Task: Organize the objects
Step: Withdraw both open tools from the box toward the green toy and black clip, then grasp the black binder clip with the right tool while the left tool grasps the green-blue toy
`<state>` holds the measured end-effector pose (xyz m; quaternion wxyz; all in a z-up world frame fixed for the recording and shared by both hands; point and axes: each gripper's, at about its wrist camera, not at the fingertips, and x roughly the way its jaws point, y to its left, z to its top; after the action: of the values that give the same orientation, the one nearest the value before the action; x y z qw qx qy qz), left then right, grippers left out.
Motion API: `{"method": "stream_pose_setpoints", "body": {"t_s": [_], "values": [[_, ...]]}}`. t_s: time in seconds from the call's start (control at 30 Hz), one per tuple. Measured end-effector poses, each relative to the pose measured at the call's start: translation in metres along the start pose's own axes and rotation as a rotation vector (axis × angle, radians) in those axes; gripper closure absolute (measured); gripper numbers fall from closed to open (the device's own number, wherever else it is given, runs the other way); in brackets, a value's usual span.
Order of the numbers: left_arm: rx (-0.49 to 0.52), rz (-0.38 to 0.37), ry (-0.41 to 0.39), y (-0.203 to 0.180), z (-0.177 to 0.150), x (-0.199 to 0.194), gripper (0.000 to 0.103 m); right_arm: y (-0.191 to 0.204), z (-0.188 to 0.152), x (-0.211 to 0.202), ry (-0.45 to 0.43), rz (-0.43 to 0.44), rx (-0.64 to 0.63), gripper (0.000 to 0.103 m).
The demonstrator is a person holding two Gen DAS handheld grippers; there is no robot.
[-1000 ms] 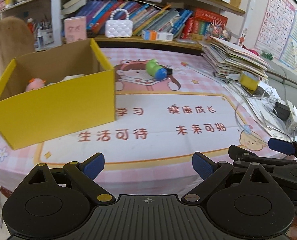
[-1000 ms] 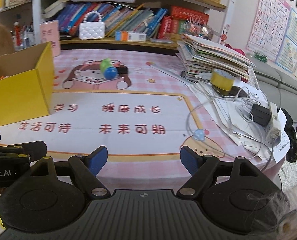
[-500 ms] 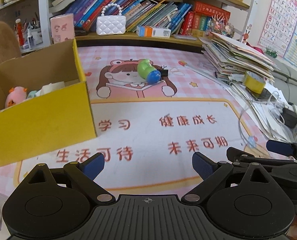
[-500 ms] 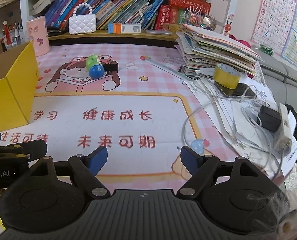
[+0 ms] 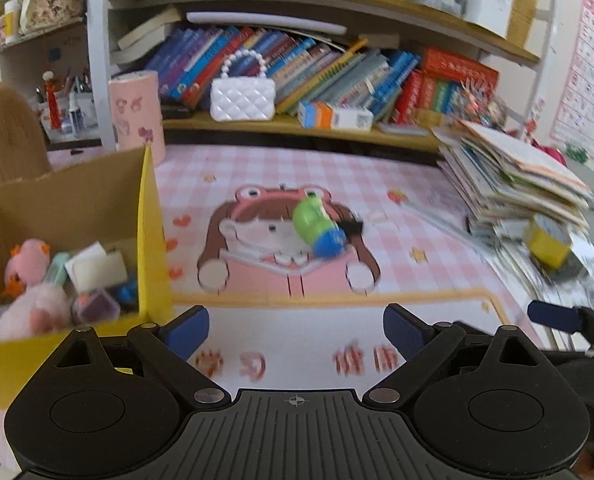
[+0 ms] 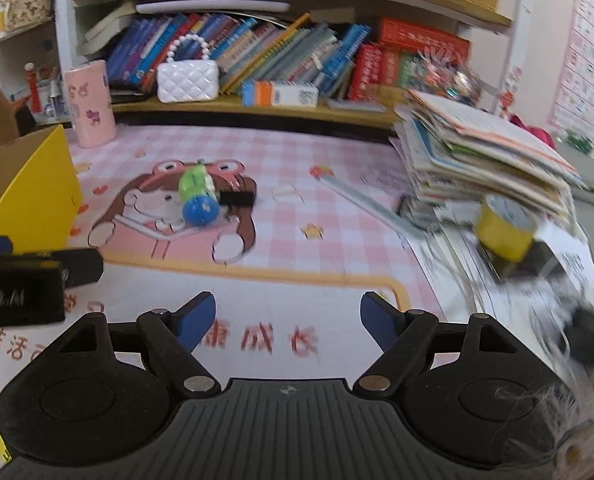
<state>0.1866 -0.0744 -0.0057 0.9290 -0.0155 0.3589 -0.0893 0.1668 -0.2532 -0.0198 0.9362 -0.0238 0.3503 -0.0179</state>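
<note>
A green and blue toy (image 5: 317,227) lies on the pink desk mat beside a small black item (image 5: 352,225); both also show in the right wrist view, the toy (image 6: 196,195) and the black item (image 6: 237,198). A yellow cardboard box (image 5: 149,240) at the left holds a pink plush (image 5: 27,264) and several small items; its corner shows in the right wrist view (image 6: 37,196). My left gripper (image 5: 296,332) is open and empty, short of the toy. My right gripper (image 6: 288,322) is open and empty, to the right of the left one.
A tall stack of books and papers (image 5: 513,176) stands at the right, with a yellow tape roll (image 6: 505,228) and tangled cables (image 6: 537,280) in front. A bookshelf with a white handbag (image 5: 243,98) and a pink cup (image 5: 137,110) lines the back.
Both grippers have moved forward toward the toy and the shelf. The box now sits close beside my left gripper, its contents in view. Both grippers stay open.
</note>
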Motion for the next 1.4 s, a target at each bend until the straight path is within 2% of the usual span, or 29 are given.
{"method": "stream_pose_setpoints", "body": {"t_s": [0.1,0.2,0.27,0.43,0.6,0.73,0.87,0.9,0.97,1.13,1.4], "values": [[-0.006,0.012,-0.025,-0.006,0.015,0.008,0.010,-0.002,0.012,0.014,-0.024,0.023,-0.027,0.025],[-0.008,0.024,-0.041,-0.013,0.031,0.018,0.017,-0.007,0.027,0.031,-0.048,0.041,-0.030,0.026],[-0.019,0.029,-0.031,-0.016,0.039,0.028,0.021,-0.010,0.035,0.040,-0.063,0.056,-0.035,0.026],[-0.054,0.039,0.004,-0.021,0.057,0.058,0.023,-0.016,0.053,0.065,-0.080,0.086,-0.046,0.027],[-0.095,0.046,0.054,-0.023,0.069,0.101,0.028,-0.020,0.058,0.087,-0.053,0.090,-0.056,0.027],[-0.114,0.051,0.131,-0.022,0.073,0.145,0.037,-0.025,0.058,0.101,-0.023,0.091,-0.060,0.027],[-0.154,0.050,0.196,-0.019,0.075,0.181,0.042,-0.029,0.060,0.112,-0.004,0.096,-0.059,0.026],[-0.158,0.049,0.206,-0.019,0.076,0.188,0.044,-0.029,0.061,0.114,-0.001,0.100,-0.062,0.026],[-0.161,0.036,0.233,-0.018,0.075,0.200,0.061,-0.028,0.061,0.119,0.003,0.109,-0.070,0.026],[-0.191,0.052,0.196,-0.003,0.075,0.190,0.065,-0.020,0.064,0.135,0.017,0.140,-0.080,0.026],[-0.273,0.054,0.094,0.031,0.083,0.125,0.066,0.013,0.077,0.178,0.020,0.190,-0.085,0.028]]}}
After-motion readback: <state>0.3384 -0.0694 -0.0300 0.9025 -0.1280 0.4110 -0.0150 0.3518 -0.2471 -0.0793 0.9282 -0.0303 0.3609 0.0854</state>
